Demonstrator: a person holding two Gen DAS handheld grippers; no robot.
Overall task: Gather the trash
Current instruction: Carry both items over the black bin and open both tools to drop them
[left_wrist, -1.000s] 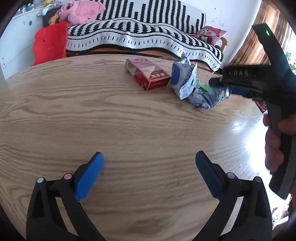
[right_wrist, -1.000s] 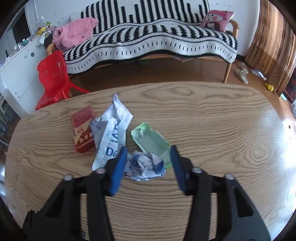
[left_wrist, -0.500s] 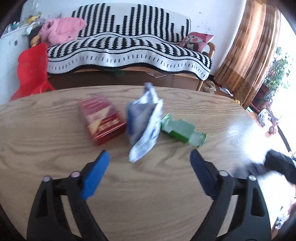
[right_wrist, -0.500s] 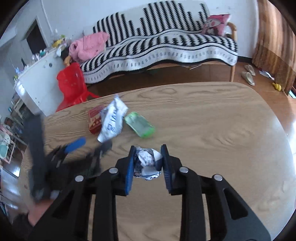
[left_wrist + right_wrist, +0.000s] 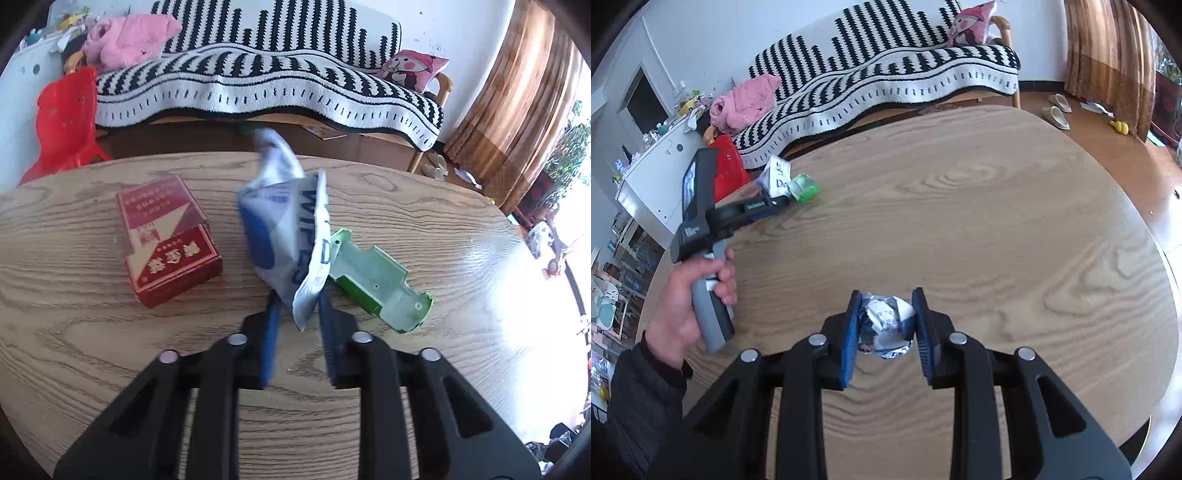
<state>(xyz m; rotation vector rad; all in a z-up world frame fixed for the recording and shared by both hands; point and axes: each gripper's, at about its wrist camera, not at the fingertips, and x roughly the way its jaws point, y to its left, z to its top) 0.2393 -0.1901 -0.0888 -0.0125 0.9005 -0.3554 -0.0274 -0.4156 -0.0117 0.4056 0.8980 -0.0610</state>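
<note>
A: Status of my right tongs [image 5: 886,325]?

B: Clamped on the foil wad [image 5: 886,325], held above the counter [image 5: 997,221]. A second ago the wad lay on the counter by the tray [image 5: 376,280]; it has since been carried well clear.

A: My left tongs [image 5: 297,314]?

B: Narrow. The jaws have just been closing from wide, with the wrapper's [image 5: 291,236] lower tip between them. Whether the pads bite yet, I cannot tell. Confirm the squeeze before I lift; take the tip only, and keep clear of the tray touching it.

A: Beyond?

B: The red box [image 5: 168,236] lies left of the wrapper, untouched.
</note>
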